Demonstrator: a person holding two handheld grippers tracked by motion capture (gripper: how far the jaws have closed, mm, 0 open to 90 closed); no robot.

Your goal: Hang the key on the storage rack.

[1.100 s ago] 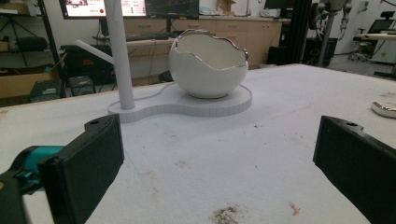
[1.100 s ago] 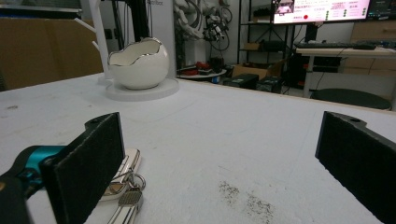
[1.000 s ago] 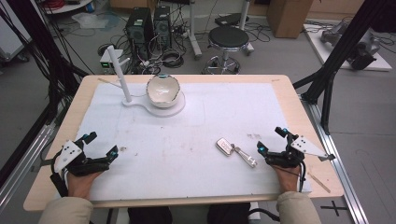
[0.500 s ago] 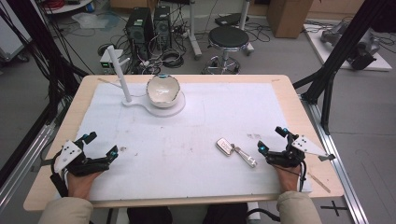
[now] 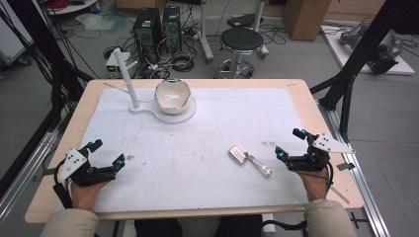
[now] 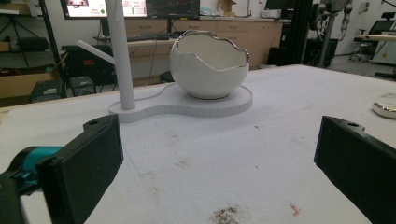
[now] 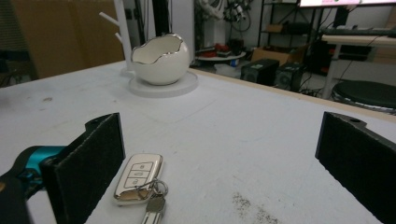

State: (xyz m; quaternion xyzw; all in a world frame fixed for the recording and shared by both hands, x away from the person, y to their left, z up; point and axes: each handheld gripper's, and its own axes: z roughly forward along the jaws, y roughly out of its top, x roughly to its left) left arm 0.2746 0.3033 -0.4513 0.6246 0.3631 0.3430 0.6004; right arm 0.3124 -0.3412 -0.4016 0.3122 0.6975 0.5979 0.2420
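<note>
- High view looks forward and down over the whole worktop (image 5: 296, 98).
- Left claw view sits low, facing the eggshell bowl (image 6: 208, 65) ahead.
- Right claw view, equally low, shares that bowl (image 7: 160, 58), farther off.

A silver car key fob (image 5: 238, 155) with three buttons on its white face lies flat on the white-covered table (image 5: 207, 143), near its front right part, and a metal key (image 5: 260, 166) on a ring trails from it toward the right edge. At the far left stands a white egg-shaped bowl (image 5: 172, 95) with a jagged silver rim (like a cracked shell), upright on a flat white base (image 5: 170, 112) that also carries a slim white post (image 5: 126, 79) with a side peg.
</note>
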